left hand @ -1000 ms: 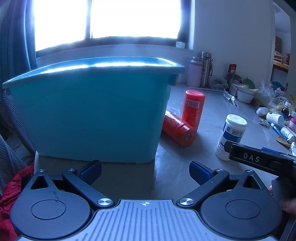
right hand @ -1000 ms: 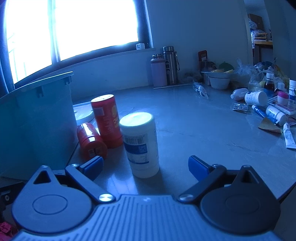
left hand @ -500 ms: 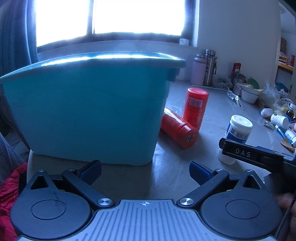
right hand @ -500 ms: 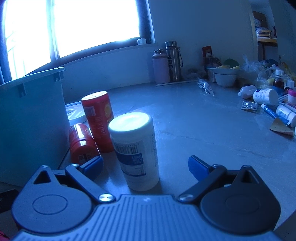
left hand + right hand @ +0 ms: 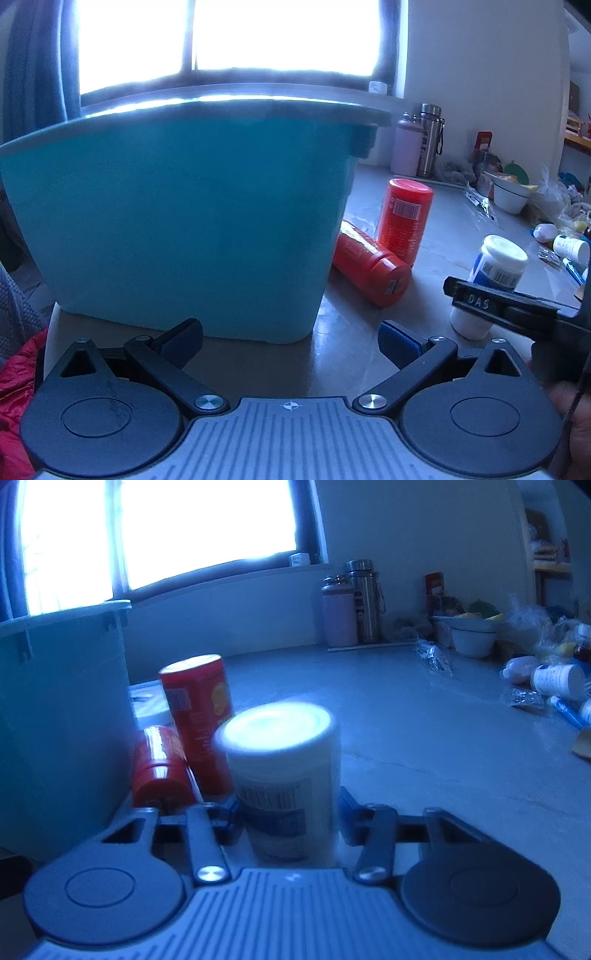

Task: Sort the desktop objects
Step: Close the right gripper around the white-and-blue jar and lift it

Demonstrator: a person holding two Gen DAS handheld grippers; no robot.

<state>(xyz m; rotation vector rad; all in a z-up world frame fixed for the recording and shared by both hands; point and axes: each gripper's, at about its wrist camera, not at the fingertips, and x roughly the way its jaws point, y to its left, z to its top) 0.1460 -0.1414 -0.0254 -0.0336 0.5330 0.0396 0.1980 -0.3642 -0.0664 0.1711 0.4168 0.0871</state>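
Pinching the white bottle point(image 5: 286, 775) low with our right gripper point(image 5: 288, 812), left gripper point(image 5: 290, 338) fingers spread and empty, we risk tipping it onto the near red canisters point(image 5: 197, 716) on lifting.

A lived-in domestic room, probably a kitchen or a dining corner. A bright window point(image 5: 229, 37) with a dark frame runs behind a grey bench point(image 5: 424, 731), with a curtain point(image 5: 33, 62) at 10 o'clock in the left wrist view. Against the plain wall point(image 5: 413, 528) at 1 o'clock stand two drinking flasks, one pink point(image 5: 338, 609) and one steel point(image 5: 364, 600). At 2 o'clock sit a white bowl point(image 5: 472, 638), crumpled plastic bags point(image 5: 532, 627) and scattered medicine bottles point(image 5: 557, 681), with a shelf point(image 5: 550, 563) beyond. A teal storage bin point(image 5: 177, 221), red canisters point(image 5: 404, 219) and a white jar point(image 5: 284, 775) crowd the near bench. Red fabric point(image 5: 14, 387) lies at 8 o'clock.
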